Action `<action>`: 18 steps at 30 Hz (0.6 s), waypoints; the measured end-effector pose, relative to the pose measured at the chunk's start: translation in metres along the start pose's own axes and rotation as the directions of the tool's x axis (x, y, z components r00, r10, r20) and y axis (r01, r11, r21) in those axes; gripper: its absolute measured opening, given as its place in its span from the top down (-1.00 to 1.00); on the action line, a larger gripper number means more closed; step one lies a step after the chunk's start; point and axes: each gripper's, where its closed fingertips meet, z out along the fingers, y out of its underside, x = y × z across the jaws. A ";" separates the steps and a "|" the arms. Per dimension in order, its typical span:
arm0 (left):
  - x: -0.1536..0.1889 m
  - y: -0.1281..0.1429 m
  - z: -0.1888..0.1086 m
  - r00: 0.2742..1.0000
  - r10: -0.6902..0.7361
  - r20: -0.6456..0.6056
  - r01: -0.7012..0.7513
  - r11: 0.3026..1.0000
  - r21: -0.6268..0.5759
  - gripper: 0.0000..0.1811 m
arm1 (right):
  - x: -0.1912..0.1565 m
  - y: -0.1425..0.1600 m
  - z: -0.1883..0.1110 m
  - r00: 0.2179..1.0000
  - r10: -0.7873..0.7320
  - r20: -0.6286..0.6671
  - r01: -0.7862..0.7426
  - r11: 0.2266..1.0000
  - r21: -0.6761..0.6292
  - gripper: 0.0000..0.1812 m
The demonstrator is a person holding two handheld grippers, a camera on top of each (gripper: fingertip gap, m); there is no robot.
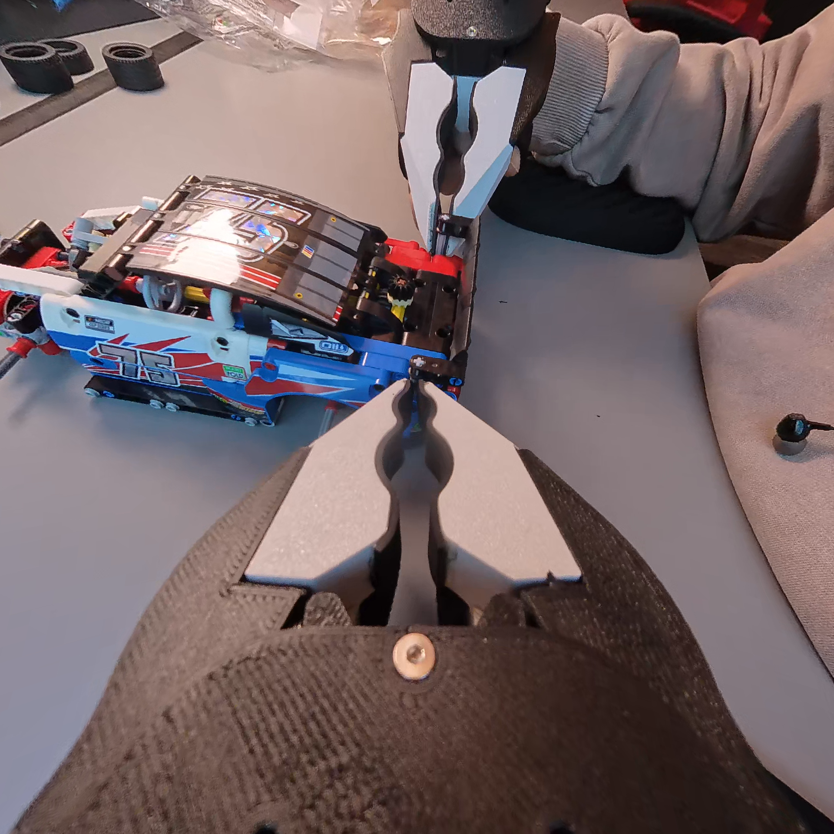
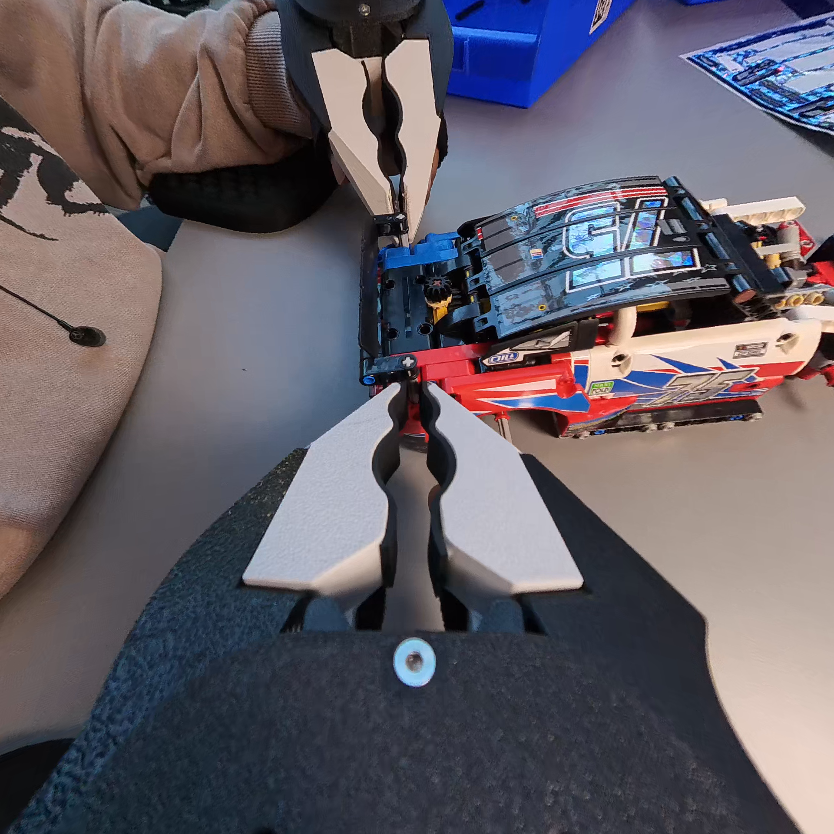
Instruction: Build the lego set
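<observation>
A lego race car with a black roof stands on the grey table, its blue side facing the left wrist view and its red side facing the right wrist view. A black rear spoiler piece stands across the car's tail and also shows in the right wrist view. My left gripper is shut on the spoiler's black end connector at the blue corner. My right gripper is shut on the connector at the red corner. Each gripper shows far off in the other view, the right and the left.
Three black tyres and a clear plastic bag lie at the back of the table. A blue box and a printed instruction sheet lie beyond the car. A person's beige sleeve and body are close behind the tail. The left gripper's tips are roughly 9 centimetres from the right gripper's.
</observation>
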 end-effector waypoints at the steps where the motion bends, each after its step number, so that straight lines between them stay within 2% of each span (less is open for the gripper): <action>1: 0.000 0.000 0.000 1.000 -0.009 -0.003 0.009 1.000 -0.001 1.00 | 0.000 0.001 0.000 1.000 0.005 0.002 -0.005 1.000 -0.001 0.98; 12: 0.000 0.001 0.000 0.999 -0.043 -0.004 0.043 0.999 -0.009 1.00 | 0.000 0.003 0.001 1.000 0.015 0.006 -0.015 1.000 0.001 0.96; 15: -0.002 0.002 -0.006 1.000 -0.019 0.003 0.019 1.000 -0.008 0.97 | 0.001 0.002 -0.009 1.000 0.001 -0.004 -0.001 1.000 -0.003 0.85; 18: -0.008 -0.006 -0.019 0.999 -0.034 0.020 0.033 0.999 0.041 0.96 | 0.004 -0.006 -0.025 1.000 0.004 -0.026 -0.004 0.999 0.034 0.86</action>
